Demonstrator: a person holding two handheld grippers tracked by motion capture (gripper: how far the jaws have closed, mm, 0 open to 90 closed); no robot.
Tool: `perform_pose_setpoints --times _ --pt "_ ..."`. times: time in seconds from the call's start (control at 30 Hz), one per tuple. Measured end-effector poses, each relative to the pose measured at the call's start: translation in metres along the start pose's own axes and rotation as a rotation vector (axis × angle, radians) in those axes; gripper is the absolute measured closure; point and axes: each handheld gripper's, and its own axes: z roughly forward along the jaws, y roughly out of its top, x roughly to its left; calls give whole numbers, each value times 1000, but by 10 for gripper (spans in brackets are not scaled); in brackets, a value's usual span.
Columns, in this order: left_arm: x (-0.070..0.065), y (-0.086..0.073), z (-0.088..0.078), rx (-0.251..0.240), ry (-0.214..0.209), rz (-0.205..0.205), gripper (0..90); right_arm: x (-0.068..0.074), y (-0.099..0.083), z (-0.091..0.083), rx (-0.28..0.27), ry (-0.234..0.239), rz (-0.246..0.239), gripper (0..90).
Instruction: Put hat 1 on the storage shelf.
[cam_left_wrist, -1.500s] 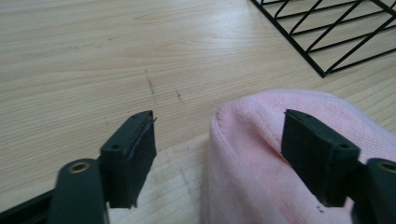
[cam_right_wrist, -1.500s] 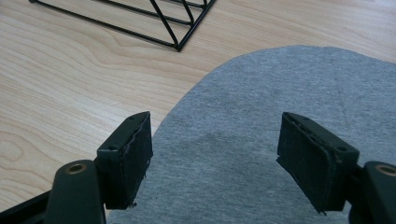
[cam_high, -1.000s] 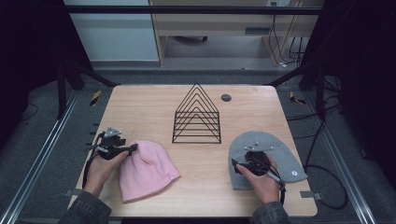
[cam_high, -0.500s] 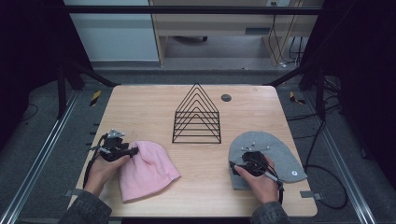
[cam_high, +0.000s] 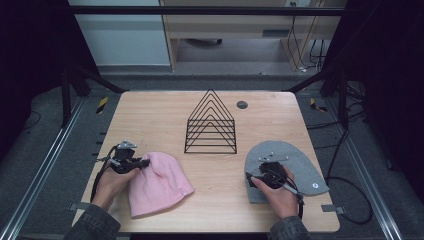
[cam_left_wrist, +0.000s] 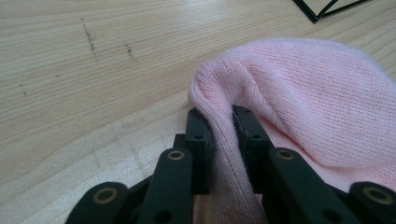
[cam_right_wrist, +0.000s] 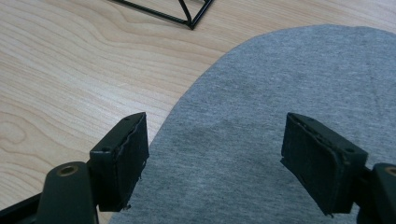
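Note:
A pink knit beanie (cam_high: 157, 182) lies flat at the table's front left. My left gripper (cam_high: 144, 162) sits at its upper left edge; its jaws have just been closing and now pinch a raised fold of the pink knit (cam_left_wrist: 224, 116) between the pads. A grey beanie (cam_high: 300, 162) lies at the front right. My right gripper (cam_high: 267, 170) rests low over its left part, jaws wide open, with flat grey cloth (cam_right_wrist: 219, 140) under the gap and nothing pinched.
A black wire rack (cam_high: 211, 125) of nested triangles stands at the table's centre, behind both hats. A small dark round disc (cam_high: 242, 104) lies behind it to the right. Bare wood (cam_high: 150, 117) spreads between the rack and the left edge.
The left gripper's jaws have closed on the pink beanie's edge, bunching a fold of knit. Both hands have stayed where they were.

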Motion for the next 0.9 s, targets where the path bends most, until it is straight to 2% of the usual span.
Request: perform_pose_setpoints --times 0.13,0.37,0.43,0.5,0.63,0.77,0.9 --pt "-1 1 -3 -9 8 9 796 -1 0 0 1 -8 -1 232" --pt "-9 7 -13 -52 21 44 803 -1 0 0 -4 -10 -2 234" --pt "-18 13 -24 -93 43 91 804 -1 0 -1 -9 -12 -3 235" --pt "-25 16 -30 -119 45 115 804 -2 1 -1 -13 -15 -1 235" --pt "-38 21 -43 -152 58 182 804 -1 2 -3 -26 -26 -10 236" --pt "-52 28 -57 -190 52 234 805 0 3 -8 -58 -32 -20 240" --pt "-66 38 -69 -217 20 288 804 4 5 -14 -92 -28 -34 244"
